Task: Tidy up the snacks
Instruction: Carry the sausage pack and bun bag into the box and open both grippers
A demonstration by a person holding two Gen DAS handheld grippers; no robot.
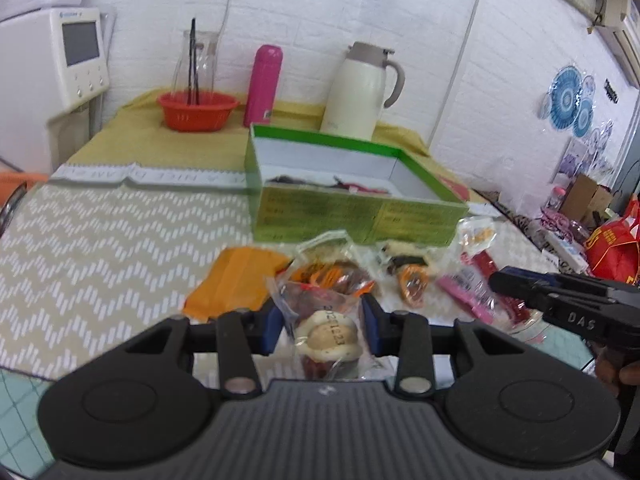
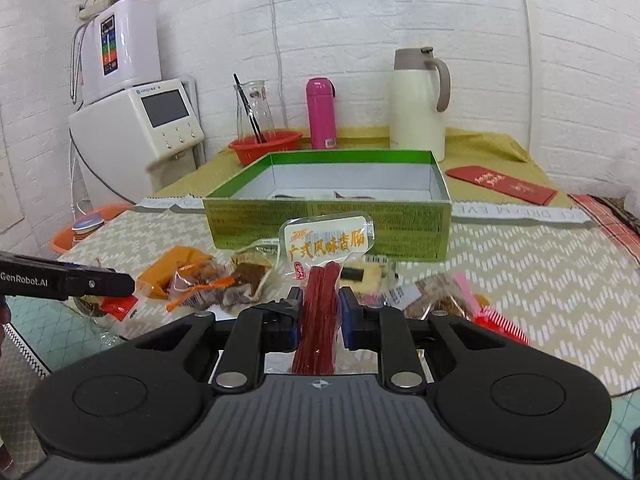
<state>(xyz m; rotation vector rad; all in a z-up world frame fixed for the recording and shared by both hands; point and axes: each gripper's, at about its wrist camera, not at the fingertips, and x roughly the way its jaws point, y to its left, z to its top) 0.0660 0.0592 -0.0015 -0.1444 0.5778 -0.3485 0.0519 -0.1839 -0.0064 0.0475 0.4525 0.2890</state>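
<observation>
Right gripper [image 2: 319, 312] sits closest in its own view, jaws closed on a sausage pack [image 2: 325, 264] w/ red sticks in clear wrap, label end standing up, lifted off the bench [image 2: 540, 280]. Left gripper [image 1: 320, 320] has its jaws around a clear-wrapped pastry [image 1: 326, 336] w/ a date stamp; pads touch the wrapper both sides, so it looks gripped, though whether it's off the bench I can't tell.

Green box [image 2: 328, 224] stands open just behind the snack pile, a few dark and pink packets already inside at the bottom. Loose snacks near its front wall: orange packet [image 1: 236, 280], brown candy bag [image 2: 200, 280], pink wrapper [image 1: 464, 292], others too blurred to name.

Step, by my read: both picks made, transfer to box is next. Task maybe a third done, since most snacks are outside the box.

Next move needs each pack raised enough to clear the front wall, carried fwd over the opening, then released one at a time so the grippers, near each other, don't bump.
</observation>
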